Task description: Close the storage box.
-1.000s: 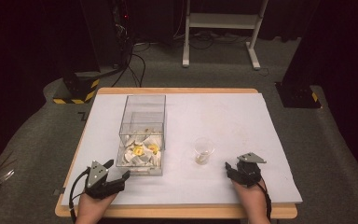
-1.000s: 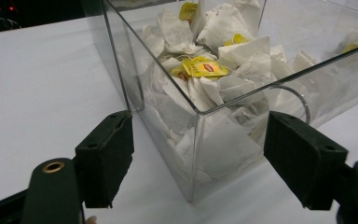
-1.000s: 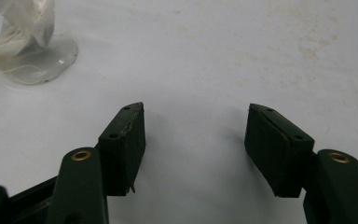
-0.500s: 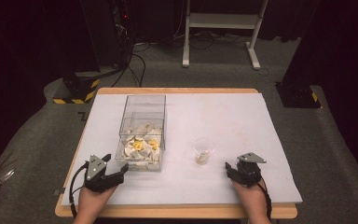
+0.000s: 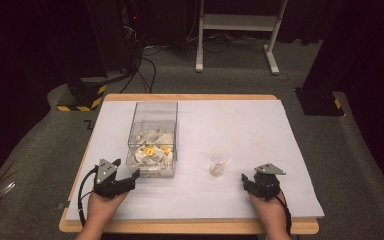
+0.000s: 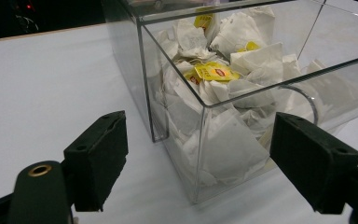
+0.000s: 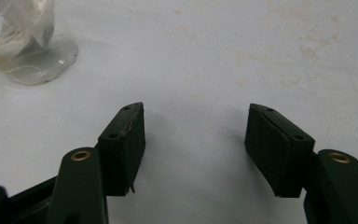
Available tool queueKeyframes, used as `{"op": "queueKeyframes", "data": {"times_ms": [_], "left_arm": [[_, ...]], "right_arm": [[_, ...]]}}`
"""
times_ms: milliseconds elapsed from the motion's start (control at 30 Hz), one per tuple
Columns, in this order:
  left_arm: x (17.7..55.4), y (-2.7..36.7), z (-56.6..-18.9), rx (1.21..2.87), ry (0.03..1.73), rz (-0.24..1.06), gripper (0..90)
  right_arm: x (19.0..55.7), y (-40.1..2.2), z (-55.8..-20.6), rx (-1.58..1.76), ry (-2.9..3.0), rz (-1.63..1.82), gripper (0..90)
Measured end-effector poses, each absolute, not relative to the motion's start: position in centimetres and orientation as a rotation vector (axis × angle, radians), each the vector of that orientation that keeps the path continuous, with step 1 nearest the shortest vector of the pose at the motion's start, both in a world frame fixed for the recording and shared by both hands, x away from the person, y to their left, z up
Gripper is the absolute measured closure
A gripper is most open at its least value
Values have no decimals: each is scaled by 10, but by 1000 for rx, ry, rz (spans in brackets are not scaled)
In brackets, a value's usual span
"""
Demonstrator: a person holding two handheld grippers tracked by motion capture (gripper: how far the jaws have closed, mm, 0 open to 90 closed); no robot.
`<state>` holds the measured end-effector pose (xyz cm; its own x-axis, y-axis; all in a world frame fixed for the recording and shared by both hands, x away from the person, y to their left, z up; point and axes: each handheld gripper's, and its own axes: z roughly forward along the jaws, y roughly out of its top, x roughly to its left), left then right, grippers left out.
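We are watching the clear box of tea bags, which is sitting left of centre on the white table, in the same spot as a second ago. In the left gripper view its near corner is standing between the jaws, with yellow-tagged bags piled inside. The left gripper is now pointing at the box's near left corner, just short of it; a second ago it was lying further toward the table's left edge. Its jaws have just been opening and are standing wide, pressing on nothing. The cup, with a bag in it, is resting right of the box, unmoved. The right gripper is sitting near the cup where it was before, jaws moderately apart over bare table, holding nothing.
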<state>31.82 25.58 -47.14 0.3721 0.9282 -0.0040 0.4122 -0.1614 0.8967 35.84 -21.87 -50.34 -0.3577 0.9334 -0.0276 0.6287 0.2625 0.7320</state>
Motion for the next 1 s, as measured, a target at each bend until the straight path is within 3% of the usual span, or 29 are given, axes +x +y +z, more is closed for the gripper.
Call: {"op": "queueKeyframes", "data": {"times_ms": [1000], "left_arm": [[362,257,-473,1710,1234,726,193]], "right_arm": [[358,-219,-503,1409,2081,880,381]]}}
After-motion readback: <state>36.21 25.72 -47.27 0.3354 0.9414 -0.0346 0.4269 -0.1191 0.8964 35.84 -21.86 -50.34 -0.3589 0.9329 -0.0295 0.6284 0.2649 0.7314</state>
